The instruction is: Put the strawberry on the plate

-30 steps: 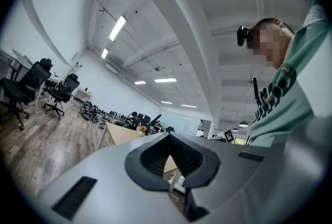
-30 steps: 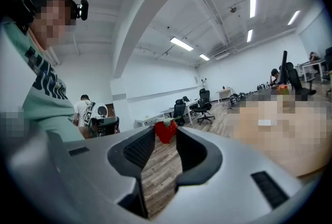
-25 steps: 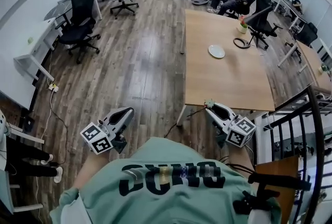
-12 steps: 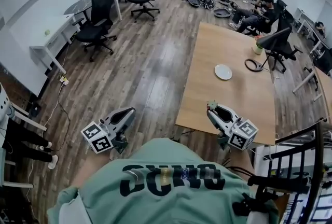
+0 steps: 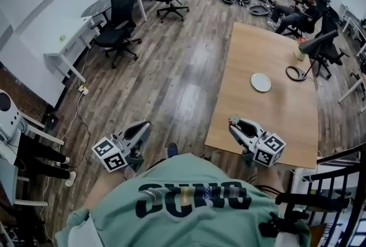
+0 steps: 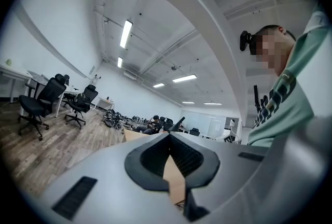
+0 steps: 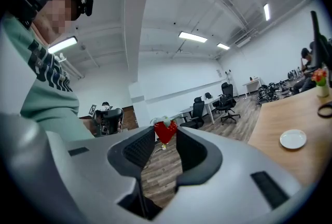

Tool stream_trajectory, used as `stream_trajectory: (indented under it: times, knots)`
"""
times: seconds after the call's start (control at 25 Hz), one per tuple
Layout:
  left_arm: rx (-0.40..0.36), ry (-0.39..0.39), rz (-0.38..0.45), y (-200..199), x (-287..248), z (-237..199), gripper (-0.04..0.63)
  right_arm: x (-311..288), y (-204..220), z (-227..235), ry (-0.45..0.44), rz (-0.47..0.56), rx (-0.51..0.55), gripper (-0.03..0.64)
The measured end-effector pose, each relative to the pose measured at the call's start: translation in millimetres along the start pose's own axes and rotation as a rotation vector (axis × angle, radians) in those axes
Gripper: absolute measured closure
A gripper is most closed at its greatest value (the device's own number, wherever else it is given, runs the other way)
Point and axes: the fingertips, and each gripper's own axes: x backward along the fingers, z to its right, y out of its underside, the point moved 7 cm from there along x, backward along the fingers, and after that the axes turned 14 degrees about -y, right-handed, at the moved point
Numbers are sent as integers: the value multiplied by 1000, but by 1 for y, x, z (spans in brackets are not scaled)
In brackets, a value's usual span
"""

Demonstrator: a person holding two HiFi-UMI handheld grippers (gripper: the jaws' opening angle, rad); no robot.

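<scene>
A red strawberry (image 7: 165,130) with green leaves sits pinched between the tips of my right gripper (image 7: 166,138), which is shut on it. In the head view that gripper (image 5: 234,122) holds the strawberry (image 5: 232,120) over the near end of the long wooden table (image 5: 286,120). The white plate (image 5: 261,82) lies further along the table, beyond the gripper; in the right gripper view the plate (image 7: 293,139) lies low at the right. My left gripper (image 5: 145,124) hangs over the floor left of the table, its tips together and nothing in it (image 6: 169,135).
A black cable ring (image 5: 296,73) and a flower pot (image 5: 299,52) stand at the table's far end, where a person (image 5: 297,7) sits. Black office chairs (image 5: 120,26) and white desks (image 5: 63,48) line the left wall. A dark stair railing (image 5: 337,171) runs at the right.
The person has walked towards the table. The right gripper with the strawberry has gone from just short of the table's near edge to over it. Both grippers keep their pose.
</scene>
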Motion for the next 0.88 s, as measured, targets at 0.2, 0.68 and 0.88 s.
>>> stream_trajectory:
  times: [0.2,0.68,0.88]
  knots:
    - [29,55,9,-1,-21,-58,591,-41,-4,24,54,-36,9,483]
    - [-12,82,27,-89,-11,-303,591,-309,-58,79,43,-52,81,483]
    - [28,53,48,-98,-15,-367,591,-370,-59,96,24,-120,85,483]
